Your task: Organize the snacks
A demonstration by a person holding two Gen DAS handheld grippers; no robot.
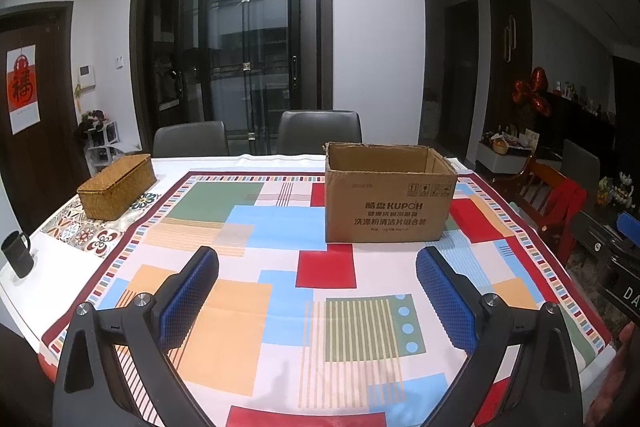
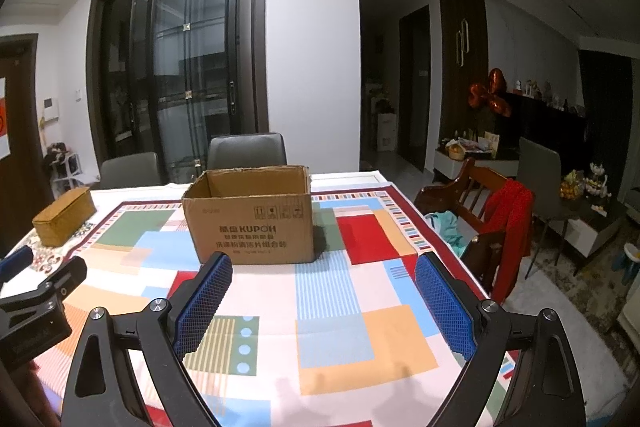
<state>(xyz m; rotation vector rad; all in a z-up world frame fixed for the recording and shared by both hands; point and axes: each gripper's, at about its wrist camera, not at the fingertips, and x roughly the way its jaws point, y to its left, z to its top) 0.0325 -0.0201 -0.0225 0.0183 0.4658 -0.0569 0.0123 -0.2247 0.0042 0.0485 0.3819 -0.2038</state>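
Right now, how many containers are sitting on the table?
3: an open cardboard box mid-table, a lidded woven basket at the far left, and a black mug at the left edge. No snacks are visible.

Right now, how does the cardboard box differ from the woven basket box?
The cardboard box stands open on top and is printed; the woven basket box is lidded and plain. The cardboard box is taller, on the colorful tablecloth; the basket box sits at its left edge. Both are brown.
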